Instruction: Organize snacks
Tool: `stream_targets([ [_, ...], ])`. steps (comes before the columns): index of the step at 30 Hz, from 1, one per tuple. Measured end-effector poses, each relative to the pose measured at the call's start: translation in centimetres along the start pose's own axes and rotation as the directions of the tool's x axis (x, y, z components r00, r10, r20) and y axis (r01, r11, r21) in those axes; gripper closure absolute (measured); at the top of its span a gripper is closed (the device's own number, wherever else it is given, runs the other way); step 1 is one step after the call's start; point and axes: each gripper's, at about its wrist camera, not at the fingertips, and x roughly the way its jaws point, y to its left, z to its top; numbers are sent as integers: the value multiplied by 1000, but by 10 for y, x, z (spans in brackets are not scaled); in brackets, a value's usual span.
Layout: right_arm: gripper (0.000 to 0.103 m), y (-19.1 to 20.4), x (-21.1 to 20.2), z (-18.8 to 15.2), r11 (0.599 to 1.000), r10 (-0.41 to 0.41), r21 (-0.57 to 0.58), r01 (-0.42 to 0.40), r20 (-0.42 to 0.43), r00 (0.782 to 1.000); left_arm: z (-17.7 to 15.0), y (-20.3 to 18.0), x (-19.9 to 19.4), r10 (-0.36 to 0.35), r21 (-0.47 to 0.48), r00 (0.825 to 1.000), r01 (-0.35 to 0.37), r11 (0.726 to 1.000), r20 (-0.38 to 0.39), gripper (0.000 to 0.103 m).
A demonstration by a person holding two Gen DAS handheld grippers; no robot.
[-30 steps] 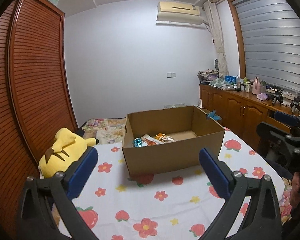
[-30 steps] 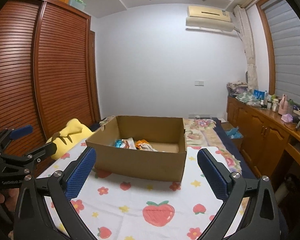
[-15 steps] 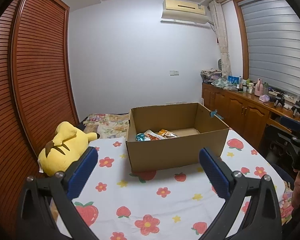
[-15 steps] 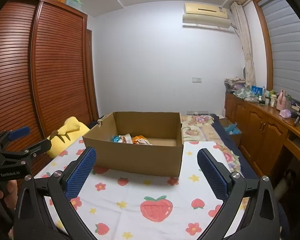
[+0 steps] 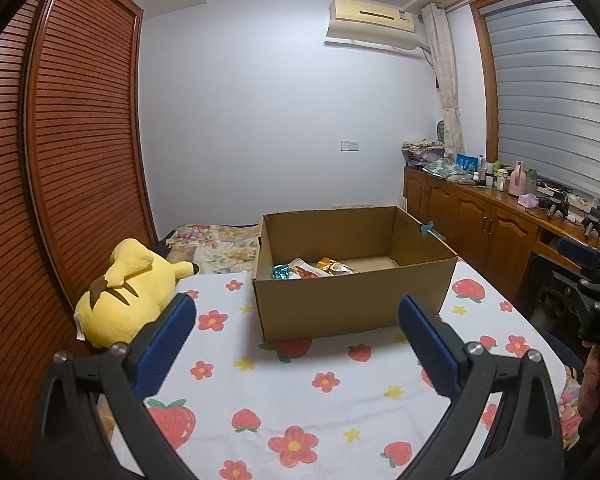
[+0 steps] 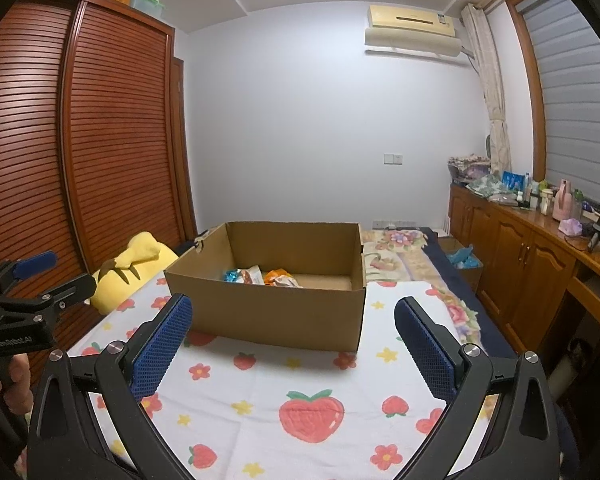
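Cardboard box (image 5: 352, 300) holding snack packets (image 5: 312, 269); yellow plush (image 5: 124, 296) left; left gripper (image 5: 296, 344) and right gripper (image 6: 292, 344) spread, empty.

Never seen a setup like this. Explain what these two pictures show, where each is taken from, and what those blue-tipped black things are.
No robot here: a person holds a hand-held gripper in each hand, each with a camera looking along its two blue-padded fingers. One picture looks out from the left gripper, the other from the right gripper. Both are open and hold nothing. Ahead, on a cloth printed with strawberries and flowers, stands an open cardboard box with a few snack packets inside. A yellow plush toy lies to its left.
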Motion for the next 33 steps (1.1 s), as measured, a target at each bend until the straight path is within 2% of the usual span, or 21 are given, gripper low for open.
stream_targets([
  [33, 0, -2, 0, -3, 1000, 7, 0, -7, -4, 1000, -7, 3, -1, 6, 2, 1000, -5, 1000, -15, 1],
])
